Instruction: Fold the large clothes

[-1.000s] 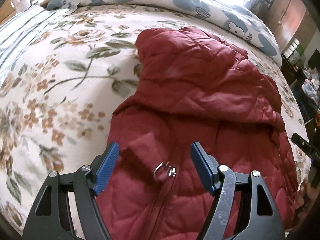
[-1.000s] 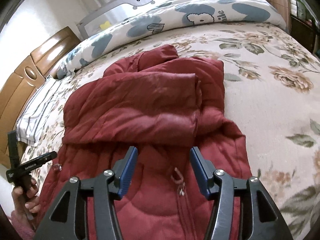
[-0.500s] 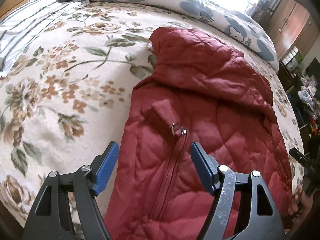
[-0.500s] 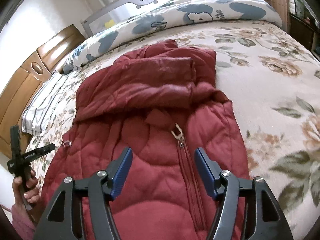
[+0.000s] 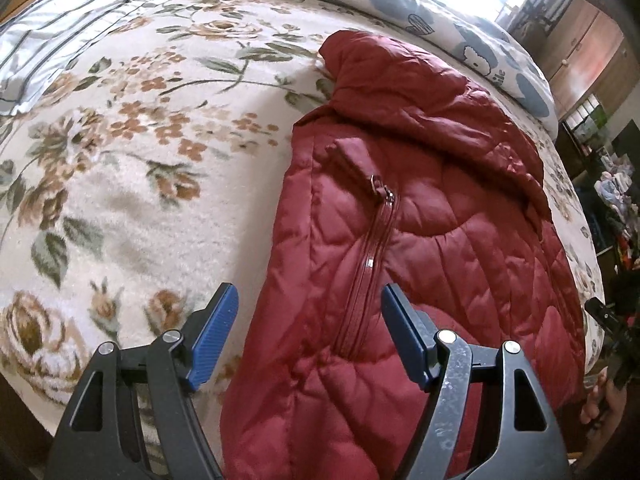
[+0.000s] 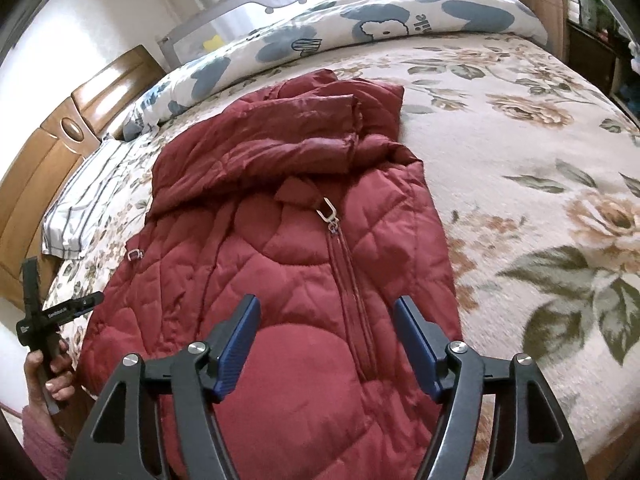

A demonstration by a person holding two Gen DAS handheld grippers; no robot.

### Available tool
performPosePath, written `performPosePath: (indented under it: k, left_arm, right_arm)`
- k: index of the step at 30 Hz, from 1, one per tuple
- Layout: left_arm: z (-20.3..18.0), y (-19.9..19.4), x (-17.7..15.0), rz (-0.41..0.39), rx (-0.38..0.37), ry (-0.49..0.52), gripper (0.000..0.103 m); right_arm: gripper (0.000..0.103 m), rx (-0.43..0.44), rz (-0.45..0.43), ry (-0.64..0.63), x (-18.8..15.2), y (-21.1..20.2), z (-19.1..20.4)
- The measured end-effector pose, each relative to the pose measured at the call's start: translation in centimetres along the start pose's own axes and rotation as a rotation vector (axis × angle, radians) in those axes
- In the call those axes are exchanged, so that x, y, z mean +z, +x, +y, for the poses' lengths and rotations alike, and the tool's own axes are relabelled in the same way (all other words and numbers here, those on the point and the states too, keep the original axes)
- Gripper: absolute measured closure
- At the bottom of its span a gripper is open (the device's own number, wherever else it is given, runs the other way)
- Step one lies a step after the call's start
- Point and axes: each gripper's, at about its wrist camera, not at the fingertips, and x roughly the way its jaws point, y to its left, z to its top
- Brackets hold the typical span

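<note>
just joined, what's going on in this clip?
A person with a handheld gripper in each hand is folding a dark red quilted puffer jacket on a floral bedspread. Its sleeves are folded across the upper part. The left gripper and right gripper are both open above the hem end, holding nothing.

Both hand-held grippers have drawn back toward the foot of the bed, away from the red jacket (image 5: 420, 240). Its zipper pull (image 6: 328, 213), a second ago between the right hand-held gripper (image 6: 326, 344) fingers, now lies well beyond them
</note>
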Motion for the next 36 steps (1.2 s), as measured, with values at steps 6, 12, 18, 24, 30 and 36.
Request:
performPosePath:
  k: [6, 12, 18, 24, 30, 36]
  left_arm:
    - [0.4, -0.6, -1.3, 0.006, 0.006, 0.006, 0.029]
    - [0.9, -1.0, -3.1, 0.023, 0.009, 0.007, 0.029]
    - [1.2, -1.4, -4.6, 0.038, 0.018, 0.018, 0.028]
    - [1.5, -1.9, -5.7, 0.050, 0.008, 0.020, 0.028]
    - [1.6, -1.8, -6.5, 0.072, -0.017, 0.020, 0.028]
    - [1.6, -1.8, -7.2, 0.092, -0.026, 0.029, 0.024]
  right_arm:
    - [0.029, -0.028, 0.022, 0.015, -2.1, -1.2, -1.2]
    - [0.029, -0.056, 0.039, 0.049, -4.2, -2.6, -3.0]
    - [0.028, -0.073, 0.066, 0.071, -6.2, -3.2, -3.9]
    - [0.028, -0.035, 0.094, 0.106, -7.9, -3.1, -4.5]
    - [0.028, -0.017, 0.110, 0.136, -8.9, -3.1, -5.0]
    - [0.028, 0.007, 0.128, 0.136, -9.6, -2.9, -4.8]
